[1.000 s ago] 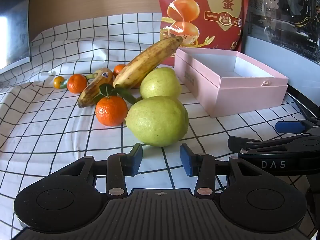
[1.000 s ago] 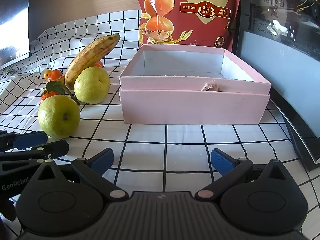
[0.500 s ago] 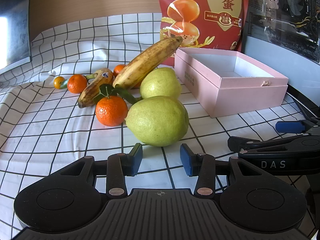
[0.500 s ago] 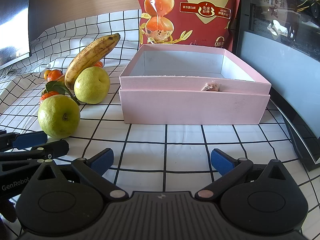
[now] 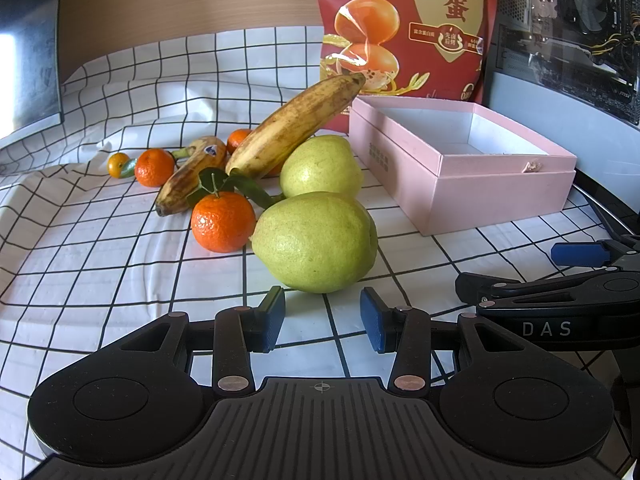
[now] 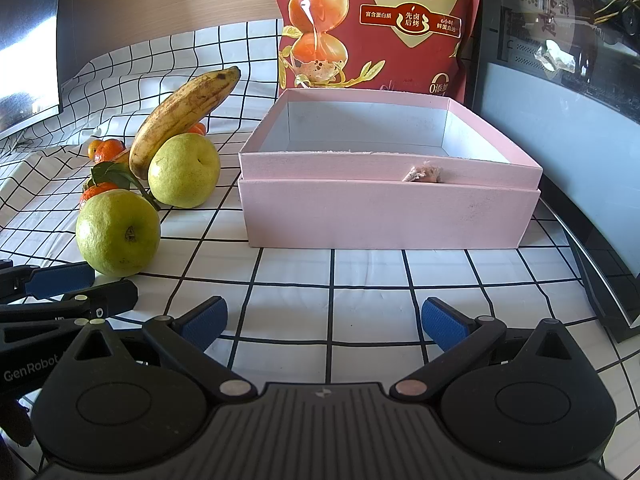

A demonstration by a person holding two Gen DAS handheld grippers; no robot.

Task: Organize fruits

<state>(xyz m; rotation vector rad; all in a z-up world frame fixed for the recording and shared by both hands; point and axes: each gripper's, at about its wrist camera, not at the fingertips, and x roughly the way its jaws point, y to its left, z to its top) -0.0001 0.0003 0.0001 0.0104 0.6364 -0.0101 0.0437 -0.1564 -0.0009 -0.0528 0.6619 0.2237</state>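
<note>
A green pear (image 5: 316, 242) lies just ahead of my left gripper (image 5: 322, 316), which is open and empty; the pear also shows in the right wrist view (image 6: 118, 232). Behind it are a second pear (image 5: 320, 166), a leafy tangerine (image 5: 222, 222), a long banana (image 5: 292, 124) leaning on the pears, a smaller banana (image 5: 188, 180) and more tangerines (image 5: 154, 167). An open, empty pink box (image 6: 388, 188) stands ahead of my right gripper (image 6: 324, 322), which is open wide and empty.
A red snack bag (image 6: 376, 24) stands behind the box. A dark monitor (image 5: 28, 48) is at the left, a computer case (image 6: 560, 80) at the right. The checked tablecloth (image 5: 100, 260) rises in folds at the back left.
</note>
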